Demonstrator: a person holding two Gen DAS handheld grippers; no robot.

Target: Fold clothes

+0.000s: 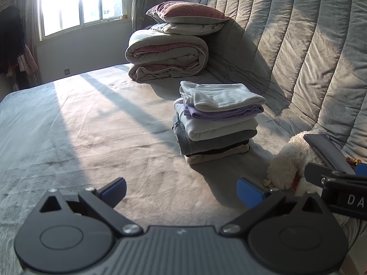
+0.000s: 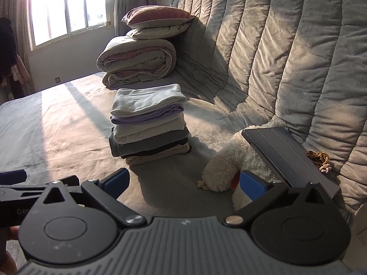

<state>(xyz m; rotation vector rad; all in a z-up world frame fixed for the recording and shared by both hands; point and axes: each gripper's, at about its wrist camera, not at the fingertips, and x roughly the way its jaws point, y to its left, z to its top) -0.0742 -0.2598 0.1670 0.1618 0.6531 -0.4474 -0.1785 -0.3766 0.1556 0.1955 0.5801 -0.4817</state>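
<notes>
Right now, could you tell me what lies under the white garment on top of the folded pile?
Directly under the white garment lies a lilac one, then cream, grey, black and beige layers of the pile. Only their folded edges show; whatever lies within the folds stays covered.

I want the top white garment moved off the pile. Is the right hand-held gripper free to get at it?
Probably yes: the right hand-held gripper is open and empty, and only bare bedspread lies between it and the white garment topping the stack.
</notes>
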